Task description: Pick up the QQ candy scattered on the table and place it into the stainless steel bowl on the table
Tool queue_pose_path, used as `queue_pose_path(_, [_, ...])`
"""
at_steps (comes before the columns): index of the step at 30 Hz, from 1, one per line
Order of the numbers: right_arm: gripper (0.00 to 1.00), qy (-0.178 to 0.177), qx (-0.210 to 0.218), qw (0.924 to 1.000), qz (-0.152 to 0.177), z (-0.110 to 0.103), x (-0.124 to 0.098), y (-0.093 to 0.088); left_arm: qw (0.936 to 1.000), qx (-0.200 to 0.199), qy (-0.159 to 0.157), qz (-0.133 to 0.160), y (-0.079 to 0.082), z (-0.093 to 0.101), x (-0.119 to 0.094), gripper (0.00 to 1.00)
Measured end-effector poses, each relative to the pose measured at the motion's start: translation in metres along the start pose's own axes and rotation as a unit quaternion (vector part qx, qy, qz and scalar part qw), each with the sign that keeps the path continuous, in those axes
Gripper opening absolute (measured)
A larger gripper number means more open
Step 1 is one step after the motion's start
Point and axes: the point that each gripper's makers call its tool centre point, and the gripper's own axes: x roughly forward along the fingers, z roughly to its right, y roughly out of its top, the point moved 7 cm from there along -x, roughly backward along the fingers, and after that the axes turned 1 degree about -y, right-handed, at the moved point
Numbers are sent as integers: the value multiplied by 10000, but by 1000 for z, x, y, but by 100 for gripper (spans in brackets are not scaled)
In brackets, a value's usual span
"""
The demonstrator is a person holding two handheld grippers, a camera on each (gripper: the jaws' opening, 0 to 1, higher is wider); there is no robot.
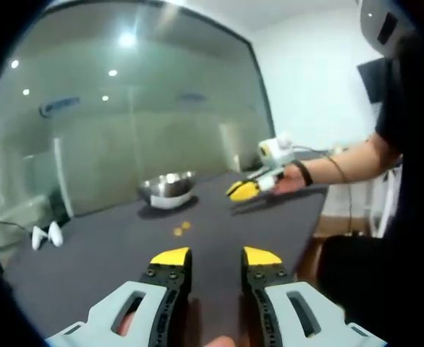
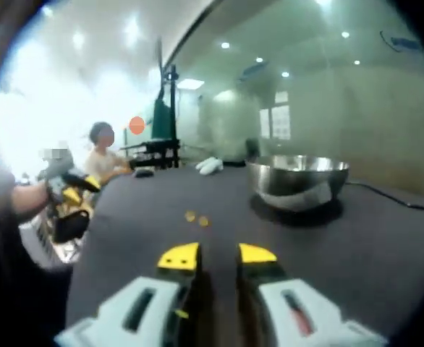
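Candy: two small orange-yellow sweets [image 1: 182,228] lie side by side on the dark tabletop [image 1: 111,253], a little in front of the bowl and apart from it; in the right gripper view they sit [image 2: 196,218] to the left of the bowl.
Handling: judged light, small and probably soft and springy, so likely to squash or squirt out under a hard pinch; low on the tabletop, so the jaw tips need to come down almost to the surface.
Where to grip: across the sides of one sweet at a time, with the yellow tips only; they lie so close together that a wide approach could nudge the second one.
Bowl: a shiny steel bowl [image 1: 168,188] stands upright on the tabletop, mouth open; wide and shallow [image 2: 299,179], an easy drop target. Contents cannot be seen.
Left gripper [image 1: 215,258]: jaws apart, nothing between them, held above the tabletop short of the candy.
Right gripper [image 2: 218,254]: jaws apart, empty, also short of the candy; seen from the left gripper view it hovers [image 1: 244,189] to the right of the bowl.
Surroundings: two small white objects [image 1: 45,235] lie on the tabletop left of the bowl, beyond it a glass wall [image 1: 125,108].
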Motion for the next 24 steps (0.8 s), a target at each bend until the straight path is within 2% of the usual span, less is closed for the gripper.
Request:
queue_pose_path(8, [20,150,-94,9997,-181,-7,11,-4,10000,16,-15,-4,0,1,-1,29])
queue_pose_path(14, [20,280,-208,9982,-477,-9,27,-10,10000,-1,20,21,0,-1,-6,29])
queue_pose_path(24, [21,463,-385,9956,-722,-12,73,-7,10000,3,30,2,-1,-2,-8,29])
